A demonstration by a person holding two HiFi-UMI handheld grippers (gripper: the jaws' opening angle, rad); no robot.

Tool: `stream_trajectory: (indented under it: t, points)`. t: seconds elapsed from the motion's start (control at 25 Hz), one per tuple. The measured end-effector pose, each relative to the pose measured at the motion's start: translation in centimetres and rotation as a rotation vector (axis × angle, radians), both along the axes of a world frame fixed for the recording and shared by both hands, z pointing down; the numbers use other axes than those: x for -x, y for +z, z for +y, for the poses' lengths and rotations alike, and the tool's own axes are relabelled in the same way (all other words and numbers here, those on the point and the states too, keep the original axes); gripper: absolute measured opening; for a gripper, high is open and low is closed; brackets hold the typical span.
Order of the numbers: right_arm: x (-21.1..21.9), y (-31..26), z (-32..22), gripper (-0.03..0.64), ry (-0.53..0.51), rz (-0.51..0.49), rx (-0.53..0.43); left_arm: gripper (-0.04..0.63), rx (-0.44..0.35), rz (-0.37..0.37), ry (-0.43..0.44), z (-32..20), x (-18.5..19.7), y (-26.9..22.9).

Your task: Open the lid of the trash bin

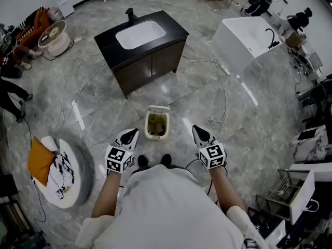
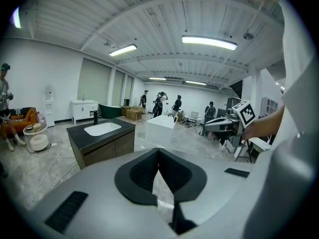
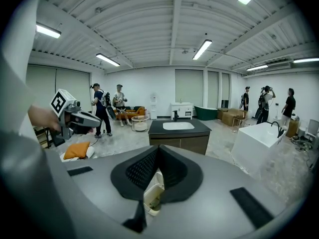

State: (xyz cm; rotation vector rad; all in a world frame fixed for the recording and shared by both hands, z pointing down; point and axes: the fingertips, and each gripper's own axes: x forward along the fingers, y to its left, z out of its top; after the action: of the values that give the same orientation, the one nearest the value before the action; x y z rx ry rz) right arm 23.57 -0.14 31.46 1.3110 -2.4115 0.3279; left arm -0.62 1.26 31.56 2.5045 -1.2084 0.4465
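Observation:
A small cream trash bin [image 1: 156, 124] stands on the marble floor just in front of the person's feet. Its lid [image 1: 157, 109] is tipped up at the far side, and the inside looks brownish. My left gripper [image 1: 133, 133] hangs to the bin's left, apart from it, jaws closed together and empty. My right gripper [image 1: 197, 130] hangs to the bin's right, also shut and empty. In the right gripper view the bin [image 3: 153, 191] shows below the closed jaws [image 3: 158, 151], and the left gripper [image 3: 75, 116] is at the left. The left gripper view shows the right gripper [image 2: 234, 121].
A black vanity cabinet [image 1: 150, 56] with a white sink stands beyond the bin. A white bathtub [image 1: 244, 40] is at the back right. A round white pouf [image 1: 70, 183] with an orange cushion lies at the left. Cables [image 1: 218, 121] run over the floor. People stand far off.

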Motion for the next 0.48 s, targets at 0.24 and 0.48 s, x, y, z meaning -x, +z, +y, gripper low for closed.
stream_trajectory:
  t: [0.24, 0.48]
  points:
    - [-0.03, 0.23, -0.13, 0.029, -0.007, 0.0, 0.003, 0.017, -0.002, 0.002, -0.007, 0.11, -0.18, -0.03]
    - [0.1, 0.25, -0.64, 0.029, -0.005, -0.006, 0.005, 0.017, -0.004, 0.001, -0.014, -0.26, 0.2, -0.13]
